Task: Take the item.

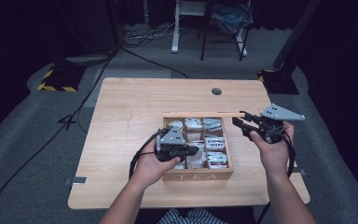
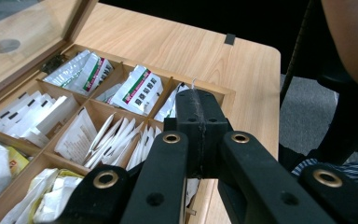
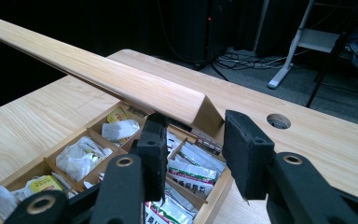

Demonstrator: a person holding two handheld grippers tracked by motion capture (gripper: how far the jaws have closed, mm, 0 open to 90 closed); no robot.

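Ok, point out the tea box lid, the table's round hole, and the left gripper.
tea box lid (image 3: 121,79), right gripper view, its raised wooden edge
round hole (image 1: 216,91), high view, its centre
left gripper (image 2: 200,121), left gripper view, its closed jaw tips

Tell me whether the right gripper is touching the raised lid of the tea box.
Apart. In the right gripper view, the right gripper is open and a clear gap separates its fingers from the lid.
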